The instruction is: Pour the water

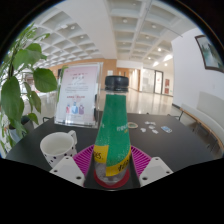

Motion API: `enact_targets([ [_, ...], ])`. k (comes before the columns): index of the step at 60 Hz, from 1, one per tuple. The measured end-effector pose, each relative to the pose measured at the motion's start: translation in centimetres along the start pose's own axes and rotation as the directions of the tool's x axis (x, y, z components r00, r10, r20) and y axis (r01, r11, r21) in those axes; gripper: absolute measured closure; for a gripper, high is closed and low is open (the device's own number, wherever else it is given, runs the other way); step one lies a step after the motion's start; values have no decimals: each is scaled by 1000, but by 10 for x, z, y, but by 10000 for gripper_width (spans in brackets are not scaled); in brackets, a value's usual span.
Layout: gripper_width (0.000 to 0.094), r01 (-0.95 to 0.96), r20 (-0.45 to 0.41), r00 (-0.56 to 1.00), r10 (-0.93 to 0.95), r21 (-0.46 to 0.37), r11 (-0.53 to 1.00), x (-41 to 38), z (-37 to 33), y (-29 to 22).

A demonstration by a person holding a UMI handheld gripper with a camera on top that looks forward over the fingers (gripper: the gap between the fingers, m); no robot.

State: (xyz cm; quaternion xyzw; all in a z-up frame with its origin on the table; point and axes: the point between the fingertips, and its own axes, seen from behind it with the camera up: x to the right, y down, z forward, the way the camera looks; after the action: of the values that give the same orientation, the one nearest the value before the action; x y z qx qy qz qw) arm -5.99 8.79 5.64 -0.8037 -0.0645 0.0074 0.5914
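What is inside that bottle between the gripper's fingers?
The bottle holds a yellow-green liquid nearly up to its neck, and its dark cap is on. A label hides part of the lower contents. The gripper closes on it.

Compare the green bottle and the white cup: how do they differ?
The green bottle is tall, translucent and capped in black; the white cup is short, opaque and open-topped. The bottle stands between the gripper fingers, apparently gripped; the cup sits free, beside them. Both stand upright on the dark table.
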Motion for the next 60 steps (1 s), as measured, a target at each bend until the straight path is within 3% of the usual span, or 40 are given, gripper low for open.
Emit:
enact_targets([
  [3,276,-16,-5,1000,16,-51,999,1,-2,8],
  [7,61,-26,-17,1000,25,-88,996,4,-8,13],
  [9,110,-18,-34,999,15,-99,995,7,-15,14],
  [14,70,15,-44,999,-20,-94,995,6,-38,8],
  [45,80,-55,-78,996,48,-95,994,-27,-265,-6],
  [60,80,-39,-90,995,30,-99,994,-37,-350,12],
])
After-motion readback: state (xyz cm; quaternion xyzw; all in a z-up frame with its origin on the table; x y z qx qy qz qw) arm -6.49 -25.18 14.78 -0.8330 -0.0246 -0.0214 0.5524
